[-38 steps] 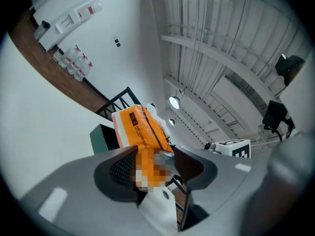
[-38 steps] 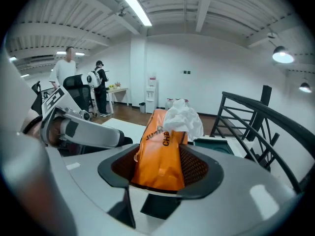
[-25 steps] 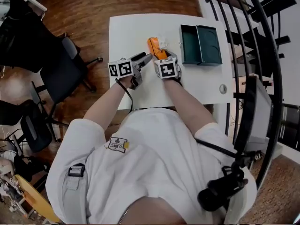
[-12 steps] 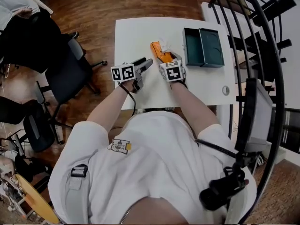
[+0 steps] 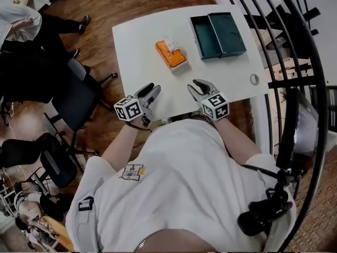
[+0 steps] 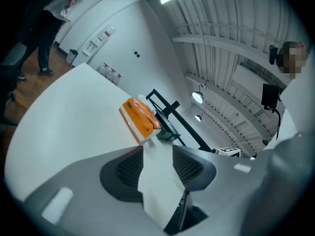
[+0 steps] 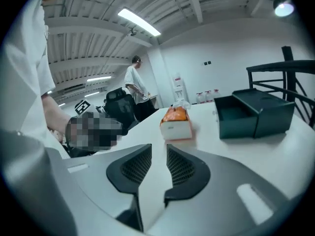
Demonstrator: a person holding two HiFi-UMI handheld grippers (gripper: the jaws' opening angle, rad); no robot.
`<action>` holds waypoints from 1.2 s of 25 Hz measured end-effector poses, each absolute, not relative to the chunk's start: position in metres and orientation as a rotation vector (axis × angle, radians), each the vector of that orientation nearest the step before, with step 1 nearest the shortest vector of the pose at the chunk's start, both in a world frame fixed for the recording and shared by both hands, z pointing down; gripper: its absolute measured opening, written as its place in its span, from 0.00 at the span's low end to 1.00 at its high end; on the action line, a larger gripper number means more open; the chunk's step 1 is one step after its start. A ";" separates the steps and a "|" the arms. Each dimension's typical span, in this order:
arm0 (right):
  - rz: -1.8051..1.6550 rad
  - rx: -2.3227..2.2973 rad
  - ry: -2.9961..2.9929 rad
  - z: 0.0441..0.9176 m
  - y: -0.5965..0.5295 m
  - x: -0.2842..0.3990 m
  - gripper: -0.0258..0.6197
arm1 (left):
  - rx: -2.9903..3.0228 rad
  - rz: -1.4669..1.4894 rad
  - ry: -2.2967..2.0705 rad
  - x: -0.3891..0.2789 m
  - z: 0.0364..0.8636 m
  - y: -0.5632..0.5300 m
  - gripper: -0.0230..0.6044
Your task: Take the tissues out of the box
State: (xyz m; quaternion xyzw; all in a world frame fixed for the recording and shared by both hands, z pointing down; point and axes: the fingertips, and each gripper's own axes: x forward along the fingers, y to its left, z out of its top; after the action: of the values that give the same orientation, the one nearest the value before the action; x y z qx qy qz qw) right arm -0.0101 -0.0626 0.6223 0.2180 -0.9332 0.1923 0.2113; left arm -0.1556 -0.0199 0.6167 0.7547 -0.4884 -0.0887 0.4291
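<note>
An orange tissue box (image 5: 170,54) lies mid-table on the white table (image 5: 142,41), with a white tissue (image 5: 169,42) sticking out of its top. Both grippers hover near the table's front edge, well short of the box. My left gripper (image 5: 151,90) is open, and only the table shows between its fingers; the box (image 6: 140,118) lies ahead of it. My right gripper (image 5: 197,85) has a narrow gap, and its jaws are closing with nothing between them. From the right gripper (image 7: 158,149) the box (image 7: 176,122) sits straight ahead, with the tissue (image 7: 181,103) on top.
A dark green open case (image 5: 217,35) stands right of the tissue box, also seen as the case (image 7: 256,113). A small ring (image 5: 254,79) lies near the table's right edge. Black office chairs (image 5: 68,96) stand to the left, a black metal railing (image 5: 295,62) to the right. A person (image 5: 21,25) stands at far left.
Both grippers have pulled back from the tissue box to the table's near edge. The right gripper, earlier at the box's tissue, is now clear of it. The tissue stays in the box.
</note>
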 end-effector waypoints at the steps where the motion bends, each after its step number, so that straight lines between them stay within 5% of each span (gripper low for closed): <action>1: 0.558 0.594 -2.580 0.632 -0.054 -0.003 0.16 | 1.866 -0.187 -1.215 -0.150 0.626 -0.012 0.28; 3: 0.593 0.589 -2.550 0.648 -0.043 0.008 0.11 | 1.810 -0.138 -1.204 -0.143 0.646 0.003 0.06; 6: 0.625 0.587 -2.534 0.662 -0.037 0.015 0.04 | 1.745 -0.095 -1.232 -0.147 0.666 0.015 0.06; 30: 0.610 0.565 -2.526 0.670 -0.048 0.008 0.04 | 1.767 -0.103 -1.216 -0.138 0.663 0.008 0.04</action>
State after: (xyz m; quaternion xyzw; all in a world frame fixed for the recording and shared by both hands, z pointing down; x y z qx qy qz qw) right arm 0.0076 -0.0476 0.6697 0.2065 -0.9223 0.2227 0.2390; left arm -0.1378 0.0077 0.6634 0.7233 -0.4978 -0.0421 0.4766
